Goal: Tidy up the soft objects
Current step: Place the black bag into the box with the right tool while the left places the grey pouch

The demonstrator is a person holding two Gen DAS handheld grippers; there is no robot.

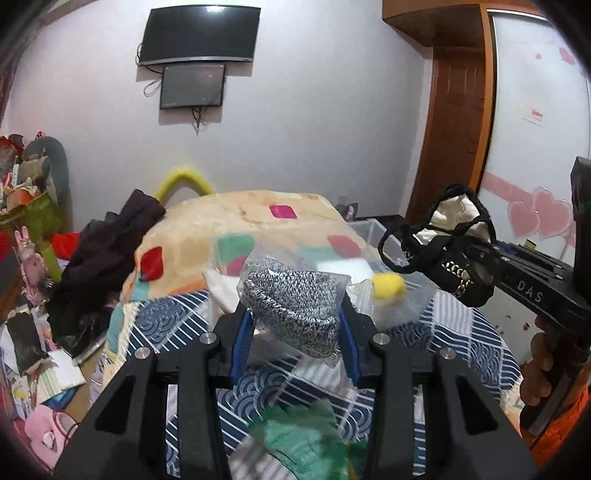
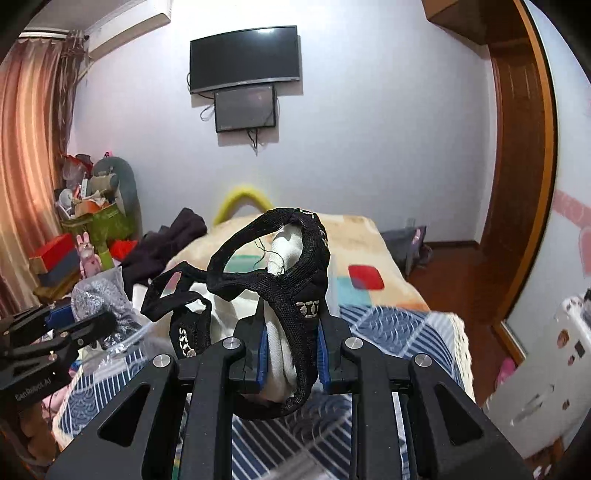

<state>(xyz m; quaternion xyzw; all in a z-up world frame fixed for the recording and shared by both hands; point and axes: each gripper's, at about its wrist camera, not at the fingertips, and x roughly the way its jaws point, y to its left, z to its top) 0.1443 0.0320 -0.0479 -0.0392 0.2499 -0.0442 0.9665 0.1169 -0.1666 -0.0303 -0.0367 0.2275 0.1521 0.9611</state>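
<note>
Bedroom: bed (image 1: pixel 177 317) under blue-white patterned sheet, patchwork blanket (image 1: pixel 258 218) at 12 o'clock, dark clothes heap (image 1: pixel 99 266) at 9 o'clock, television (image 1: pixel 199 35) on wall. Left gripper (image 1: pixel 295 321) clamped on bagged grey knit hat (image 1: pixel 295 306), long axis toward 11 o'clock, held above sheet. Right gripper (image 2: pixel 290 343) clamped on black-and-white mesh pouch (image 2: pixel 291 280), straps looping up-left, above bed's right edge; open floor (image 2: pixel 454 273) at 3 o'clock.

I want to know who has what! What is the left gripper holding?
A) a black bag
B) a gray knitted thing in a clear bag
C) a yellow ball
B: the left gripper is shut on the bagged gray knit; the right gripper holds the black bag.
</note>
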